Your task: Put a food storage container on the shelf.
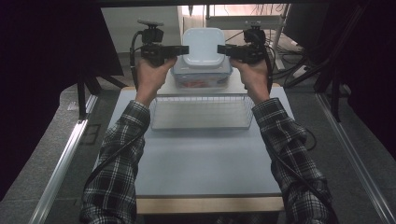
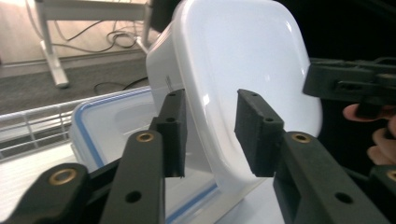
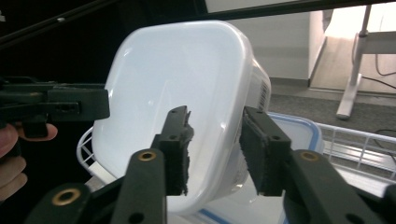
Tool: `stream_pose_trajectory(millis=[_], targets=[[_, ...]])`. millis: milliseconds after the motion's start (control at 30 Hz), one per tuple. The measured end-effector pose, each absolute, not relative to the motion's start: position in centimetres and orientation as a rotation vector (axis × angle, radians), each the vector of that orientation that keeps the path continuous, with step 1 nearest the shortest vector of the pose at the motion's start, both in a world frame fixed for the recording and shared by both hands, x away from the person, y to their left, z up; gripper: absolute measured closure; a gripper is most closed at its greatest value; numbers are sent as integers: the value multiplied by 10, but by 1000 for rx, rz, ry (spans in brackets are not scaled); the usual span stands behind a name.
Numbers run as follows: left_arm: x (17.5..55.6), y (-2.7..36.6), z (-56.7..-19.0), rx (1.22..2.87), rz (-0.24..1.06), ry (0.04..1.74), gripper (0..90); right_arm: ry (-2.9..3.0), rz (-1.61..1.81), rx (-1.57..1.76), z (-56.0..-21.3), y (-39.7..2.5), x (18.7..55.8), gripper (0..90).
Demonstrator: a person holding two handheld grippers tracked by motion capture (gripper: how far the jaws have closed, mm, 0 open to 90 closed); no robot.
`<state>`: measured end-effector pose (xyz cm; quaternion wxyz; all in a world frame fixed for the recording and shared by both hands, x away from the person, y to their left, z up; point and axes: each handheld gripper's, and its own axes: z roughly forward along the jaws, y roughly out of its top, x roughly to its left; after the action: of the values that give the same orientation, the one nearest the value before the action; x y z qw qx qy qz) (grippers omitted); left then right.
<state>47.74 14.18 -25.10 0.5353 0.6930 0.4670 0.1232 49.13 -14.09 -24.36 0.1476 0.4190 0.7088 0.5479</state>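
Observation:
A white plastic tub [image 1: 203, 44] is tilted up on edge, its flat base facing the high view. It rests over a clear box with a blue-rimmed lid [image 1: 201, 77] that holds something red. My left gripper [image 1: 186, 49] is shut on the tub's left rim, and my right gripper [image 1: 220, 49] is shut on its right rim. In the left gripper view the tub [image 2: 243, 56] has its wall between the jaws of my left gripper [image 2: 210, 130], above the blue-rimmed lid [image 2: 107, 121]. In the right gripper view my right gripper [image 3: 215, 149] clamps the tub [image 3: 177, 74] the same way.
A wire basket [image 1: 201, 112] stands on the grey table [image 1: 205, 158] just in front of the clear box. Dark stands and cables flank the table's far corners. A white desk frame [image 2: 51, 60] stands on the floor beyond.

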Motion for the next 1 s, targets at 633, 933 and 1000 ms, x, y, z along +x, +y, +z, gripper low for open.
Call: stream_pose_trajectory(millis=[633,933,1000], targets=[[494,138,-246,1676,356,1129,577,1996,1493,1215,-242,-131,511,630],[485,136,-249,1734,383,1008,328,2058,1530,1084,-240,-133,499,446],[481,136,-250,1748,382,982,282,2072,1528,1065,-242,-133,497,383]])
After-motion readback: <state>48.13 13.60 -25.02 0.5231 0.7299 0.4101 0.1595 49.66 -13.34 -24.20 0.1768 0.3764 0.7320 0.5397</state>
